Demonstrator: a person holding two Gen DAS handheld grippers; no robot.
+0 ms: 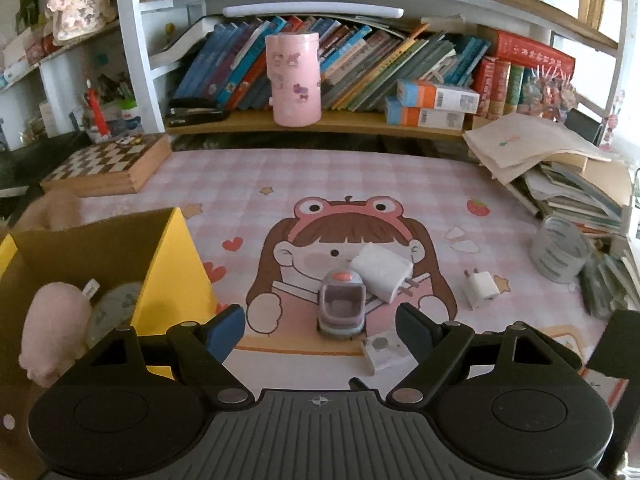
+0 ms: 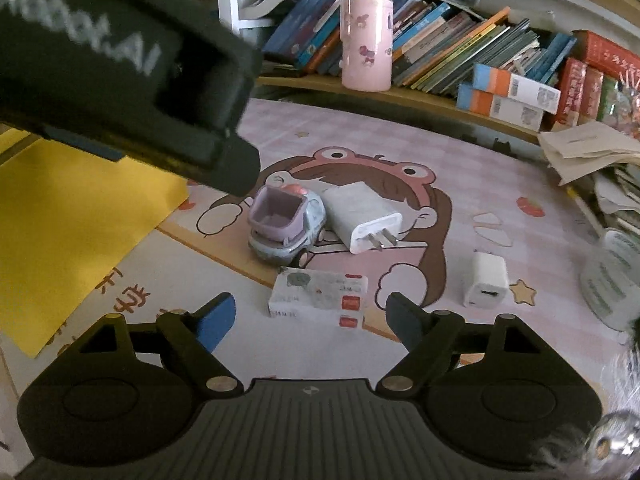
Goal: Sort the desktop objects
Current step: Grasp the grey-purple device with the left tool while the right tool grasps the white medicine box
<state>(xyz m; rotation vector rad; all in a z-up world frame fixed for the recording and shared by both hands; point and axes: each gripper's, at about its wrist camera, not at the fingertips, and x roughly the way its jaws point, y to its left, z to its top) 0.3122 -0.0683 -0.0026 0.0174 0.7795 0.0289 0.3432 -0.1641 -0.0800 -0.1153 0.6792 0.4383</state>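
Between picks, by the look of it: left gripper (image 1: 320,330) spread wide and empty, lined up on the toy car (image 1: 341,306); right gripper (image 2: 308,322) likewise gaping, nothing between the jaws, aimed at the small flat box (image 2: 318,294) just in front of the toy car. Large white charger (image 2: 362,216) touching the toy car's right side; small charger (image 2: 486,280) well right. Next, probably: lower over one item, centre, close. Left of the toy car, yellow box (image 1: 172,264) already holding a pink plush (image 1: 54,334) and something grey.
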